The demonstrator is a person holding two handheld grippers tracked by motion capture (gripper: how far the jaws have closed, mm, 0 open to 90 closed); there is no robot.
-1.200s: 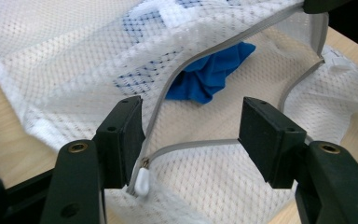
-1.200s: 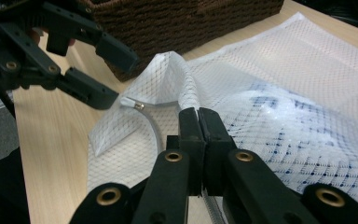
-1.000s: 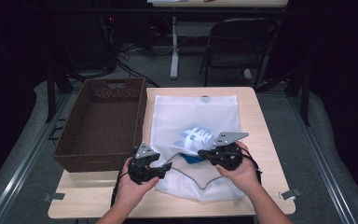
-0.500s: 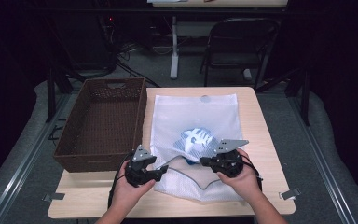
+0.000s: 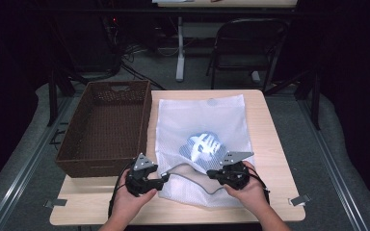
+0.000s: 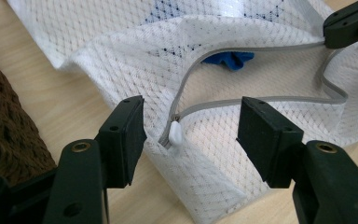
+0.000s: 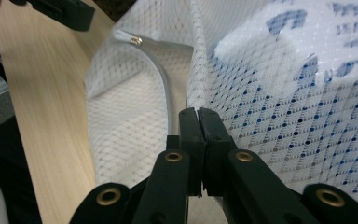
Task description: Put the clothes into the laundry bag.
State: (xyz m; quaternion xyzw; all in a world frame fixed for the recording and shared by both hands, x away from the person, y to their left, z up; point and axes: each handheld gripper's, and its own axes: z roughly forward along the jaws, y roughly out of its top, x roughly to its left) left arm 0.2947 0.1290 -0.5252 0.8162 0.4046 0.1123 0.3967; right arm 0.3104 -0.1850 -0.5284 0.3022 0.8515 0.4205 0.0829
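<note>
While clamped shut on mesh bag (image 7: pixel 279 93) edge at lower centre, right gripper (image 7: pixel 198 114); left gripper (image 6: pixel 191 135) open around zipper pull (image 6: pixel 175 134).

Brown basket (image 5: pixel 107 127), perhaps wicker; folding chair (image 5: pixel 244 48)

Basket (image 5: pixel 105 126) blocks left side; bare table (image 5: pixel 265 134) right of mesh bag (image 5: pixel 203 120) gives passage.
</note>
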